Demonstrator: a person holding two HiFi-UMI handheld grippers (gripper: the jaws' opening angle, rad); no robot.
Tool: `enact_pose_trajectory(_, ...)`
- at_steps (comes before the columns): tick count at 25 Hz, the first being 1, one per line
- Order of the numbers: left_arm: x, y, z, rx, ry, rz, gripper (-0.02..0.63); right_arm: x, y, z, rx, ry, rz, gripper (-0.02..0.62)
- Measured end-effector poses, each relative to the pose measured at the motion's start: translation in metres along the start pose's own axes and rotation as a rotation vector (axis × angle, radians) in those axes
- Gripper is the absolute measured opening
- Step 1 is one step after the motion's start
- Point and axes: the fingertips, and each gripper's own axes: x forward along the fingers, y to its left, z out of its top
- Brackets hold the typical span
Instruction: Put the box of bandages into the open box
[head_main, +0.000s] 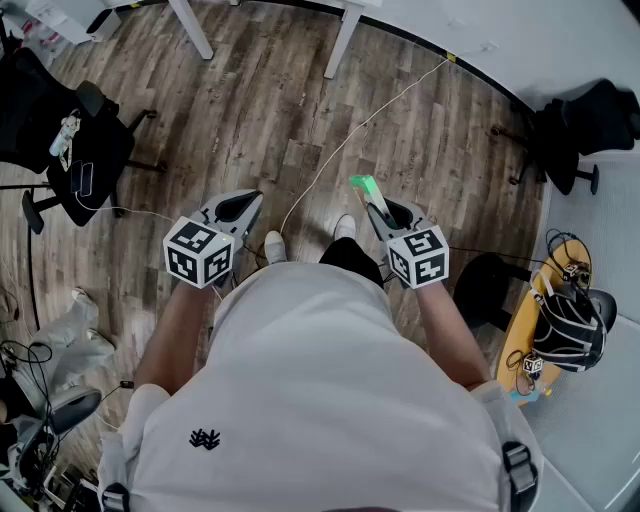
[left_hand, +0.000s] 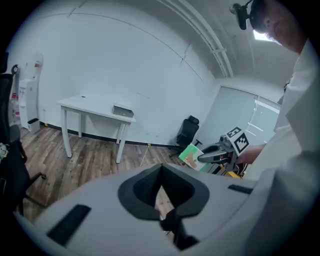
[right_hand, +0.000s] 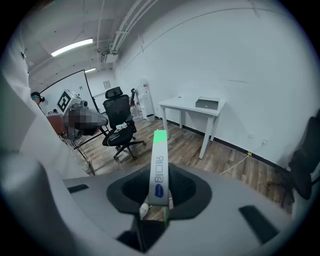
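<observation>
The box of bandages (right_hand: 159, 170) isn't anywhere near its target yet. It's up in the air in front of us, pinched by its near end in the right gripper (head_main: 390, 215), with the green-tipped far end poking out well past the jaws. The left gripper (head_main: 232, 208) has its jaws pressed together on nothing.

What could go wrong, as we see it:
- The grip is on one end only. With that much box hanging out front, it could pivot or slide in the pads if we swing the arm fast.
- The grey box (right_hand: 206, 103) on the white table (left_hand: 90, 105) looks like the open box, though we can't tell from here whether it's actually open. It's well apart from us, so the bandages have to survive a carry across the room.
- A white cable (head_main: 350, 140) runs over the wooden floor between us and the table, so we could trip on it.

Head count: one box of bandages, two grippers, one table, one grey box on it, one cable, and two black office chairs, one on each side of the room.
</observation>
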Motion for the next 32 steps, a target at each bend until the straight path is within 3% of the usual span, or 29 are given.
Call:
enact_pose_trajectory(7, 0.012, 0.015, -0.006, 0.006, 0.043, -0.019, 0.006, 0.004, -0.004, -0.001, 0.04, 0.013, -0.008, 0.089)
enact_pose_trajectory(20, 0.108, 0.01, 0.078, 0.032, 0.041, 0.002, 0.006, 0.027, -0.106, 0.045, 0.072, -0.029, 0.048, 0.091)
enact_pose_trajectory(32, 0.155, 0.023, 0.115, 0.012, 0.029, 0.046, 0.006, 0.058, -0.171, 0.069, 0.085, -0.021, 0.078, 0.091)
